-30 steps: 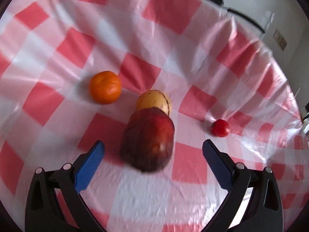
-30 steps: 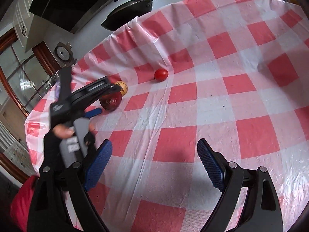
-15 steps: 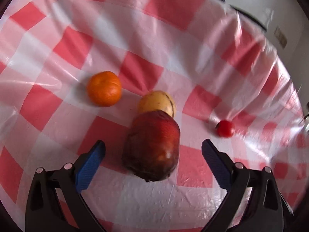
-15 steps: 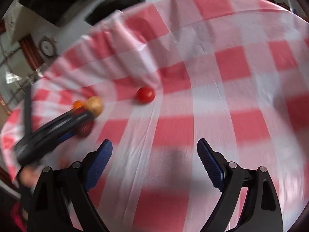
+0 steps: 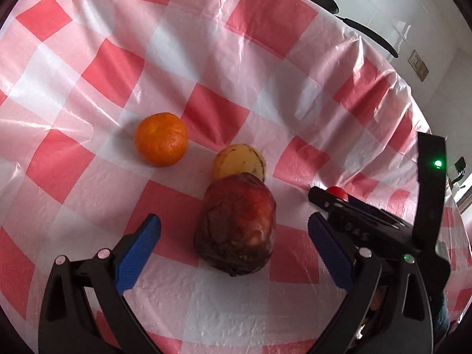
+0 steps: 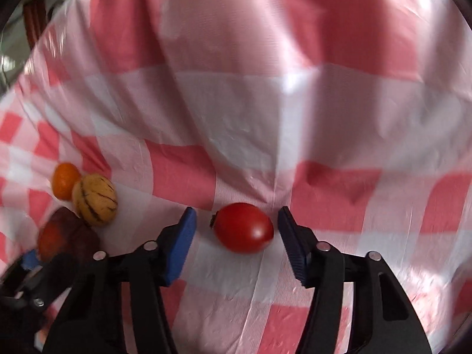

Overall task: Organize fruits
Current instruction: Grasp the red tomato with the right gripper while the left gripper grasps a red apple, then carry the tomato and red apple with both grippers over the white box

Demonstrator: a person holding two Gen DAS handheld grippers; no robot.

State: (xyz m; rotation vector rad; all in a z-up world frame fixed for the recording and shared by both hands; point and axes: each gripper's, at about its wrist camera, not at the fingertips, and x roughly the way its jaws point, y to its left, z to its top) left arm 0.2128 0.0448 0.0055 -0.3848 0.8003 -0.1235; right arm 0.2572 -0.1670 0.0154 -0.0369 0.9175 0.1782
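- The checked tablecloth, red, pink and white plastic, covers the whole table and is creased; all the fruit lies on it.
- The left gripper points down at a slant, its blue pads set wide apart and touching nothing. A dark red apple, bruised brown along its lower side, lies between and just ahead of the fingertips, nearer the middle than either pad.
- The right gripper also tilts down toward the cloth. Its jaws have just been closing and now stand narrow, with a cherry tomato between them. A thin gap shows at the left pad; the right pad sits right at the tomato's side, and whether it touches I cannot tell. The tomato rests on the cloth.
- In the left wrist view the right gripper's black body enters from the right, beside the left gripper's right finger, with the tomato's top just showing above its tip.
- A yellow striped fruit, perhaps a pepino melon, touches the apple's far side.
- A mandarin lies to the left of the yellow fruit, apart from it.
- Count: one apple, one yellow striped fruit, one mandarin, one cherry tomato; four fruits, two grippers.
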